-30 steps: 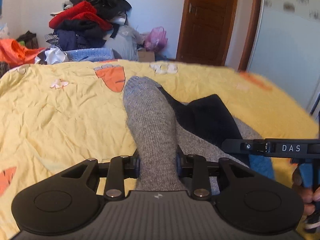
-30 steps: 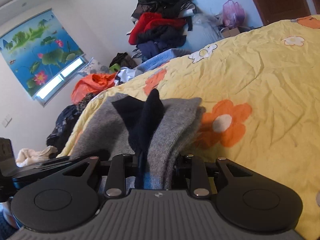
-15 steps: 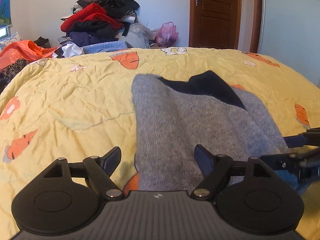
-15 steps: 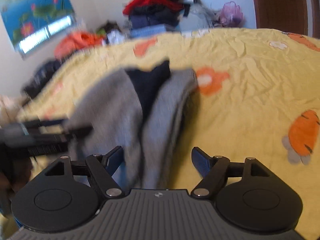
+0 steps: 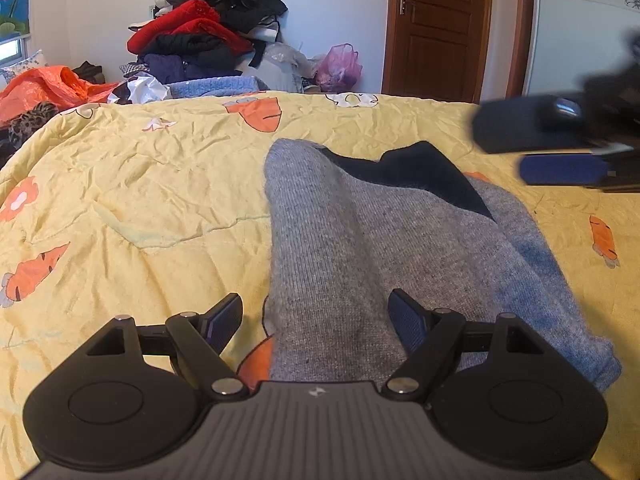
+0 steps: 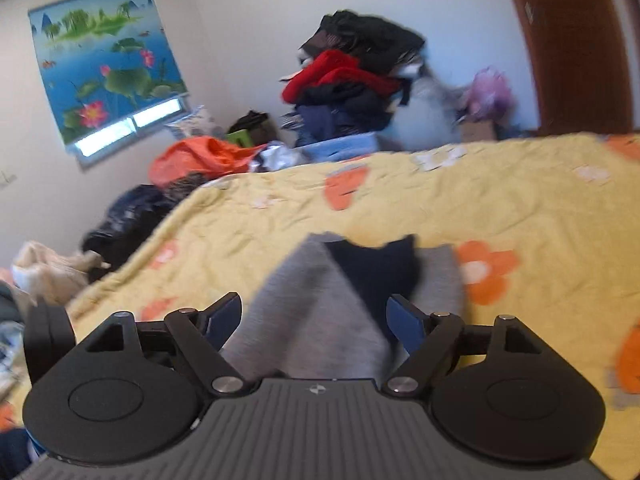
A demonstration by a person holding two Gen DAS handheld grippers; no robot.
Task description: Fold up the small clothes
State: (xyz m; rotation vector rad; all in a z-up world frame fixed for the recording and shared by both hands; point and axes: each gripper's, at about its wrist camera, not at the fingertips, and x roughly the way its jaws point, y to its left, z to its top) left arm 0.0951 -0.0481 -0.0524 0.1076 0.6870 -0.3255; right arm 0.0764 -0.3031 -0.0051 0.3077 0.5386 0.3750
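A pair of grey socks [image 5: 360,248] with dark navy ends [image 5: 412,172] lies flat, one over the other, on the yellow flowered bedspread [image 5: 140,200]. My left gripper [image 5: 316,304] is open just above the near end, its pads apart on either side of the knit without pressing it. In the right wrist view the grey socks [image 6: 320,300] lie below my right gripper [image 6: 315,306], whose jaws are opening with nothing gripped. The right gripper [image 5: 540,148] also shows blurred at the upper right of the left wrist view, lifted off the bed.
A tall pile of clothes [image 5: 208,36] stands beyond the far side of the bed, with an orange bag [image 5: 48,88] to its left and a pink bag [image 5: 340,68] by the wooden door [image 5: 436,28]. More clothes lie past the bed's left edge [image 6: 120,220].
Both grippers have opened and let go of the socks, which now lie spread on the bed. The right gripper has lifted and drawn away; the left has stayed put since opening.
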